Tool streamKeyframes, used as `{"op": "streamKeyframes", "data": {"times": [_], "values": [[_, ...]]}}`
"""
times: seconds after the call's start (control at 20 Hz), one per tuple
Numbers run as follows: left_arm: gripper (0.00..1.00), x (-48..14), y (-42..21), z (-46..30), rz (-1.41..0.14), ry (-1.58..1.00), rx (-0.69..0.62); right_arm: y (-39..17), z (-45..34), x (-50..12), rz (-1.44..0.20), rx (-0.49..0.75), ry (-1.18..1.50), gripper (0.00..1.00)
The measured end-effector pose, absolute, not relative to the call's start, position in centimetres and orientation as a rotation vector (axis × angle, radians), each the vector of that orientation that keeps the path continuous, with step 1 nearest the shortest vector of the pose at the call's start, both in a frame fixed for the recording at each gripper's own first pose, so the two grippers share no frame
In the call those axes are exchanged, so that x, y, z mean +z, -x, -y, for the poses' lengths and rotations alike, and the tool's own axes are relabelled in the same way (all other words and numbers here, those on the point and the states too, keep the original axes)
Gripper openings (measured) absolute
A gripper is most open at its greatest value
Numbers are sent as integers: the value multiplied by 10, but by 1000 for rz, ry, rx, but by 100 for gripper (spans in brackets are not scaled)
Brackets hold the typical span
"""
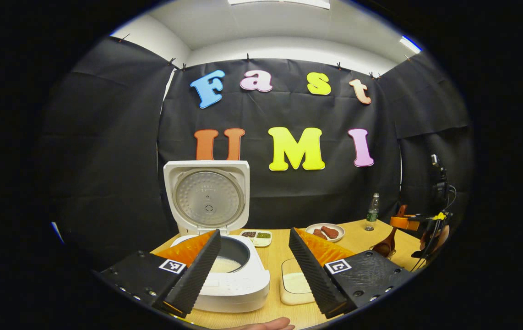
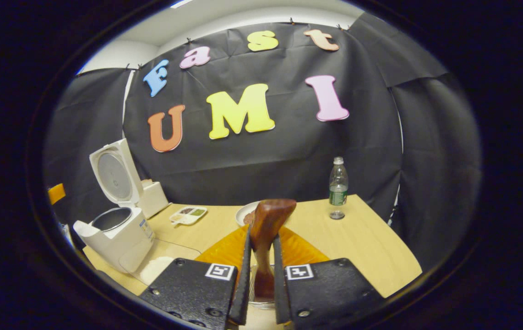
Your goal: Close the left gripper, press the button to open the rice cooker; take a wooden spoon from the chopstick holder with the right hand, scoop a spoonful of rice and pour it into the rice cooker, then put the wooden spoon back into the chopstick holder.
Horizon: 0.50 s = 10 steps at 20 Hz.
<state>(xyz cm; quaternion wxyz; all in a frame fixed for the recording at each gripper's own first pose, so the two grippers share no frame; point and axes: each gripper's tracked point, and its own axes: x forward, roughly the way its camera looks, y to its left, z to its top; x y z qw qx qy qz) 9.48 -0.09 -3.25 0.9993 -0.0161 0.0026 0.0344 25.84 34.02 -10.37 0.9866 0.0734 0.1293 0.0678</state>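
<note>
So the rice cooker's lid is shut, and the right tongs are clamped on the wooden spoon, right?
Not quite: the rice cooker has its lid standing open, as the left gripper view shows. The right tongs are indeed clamped on the wooden spoon.

I'm looking at black cloth (image 1: 280, 192) hanging all around the booth, white ceiling (image 1: 261, 27) with lights glowing overhead, pale wooden table (image 2: 362, 243) sitting below.
</note>
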Motion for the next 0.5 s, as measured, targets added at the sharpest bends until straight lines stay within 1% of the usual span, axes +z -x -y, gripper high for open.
{"op": "streamKeyframes", "data": {"times": [0.05,0.1,0.2,0.3,0.35,0.4,0.5], "values": [[95,-34,-99,-2,-12,35,71,-256,-334,-101,-234,97,-145,34],[95,-33,-102,-8,-15,32,81,-265,-325,-99,-216,53,-128,57],[95,-32,-108,-17,-17,28,104,-270,-309,-93,-171,-3,-72,77],[95,-32,-112,-25,-22,34,115,-270,-305,-89,-146,-7,-56,86],[95,-32,-114,-29,-26,35,123,-269,-305,-89,-145,-8,-51,86],[95,-30,-115,-33,-26,32,130,-267,-304,-88,-144,-7,-48,94],[95,-22,-119,-38,-20,28,132,-263,-302,-88,-150,-20,-39,95]]}}
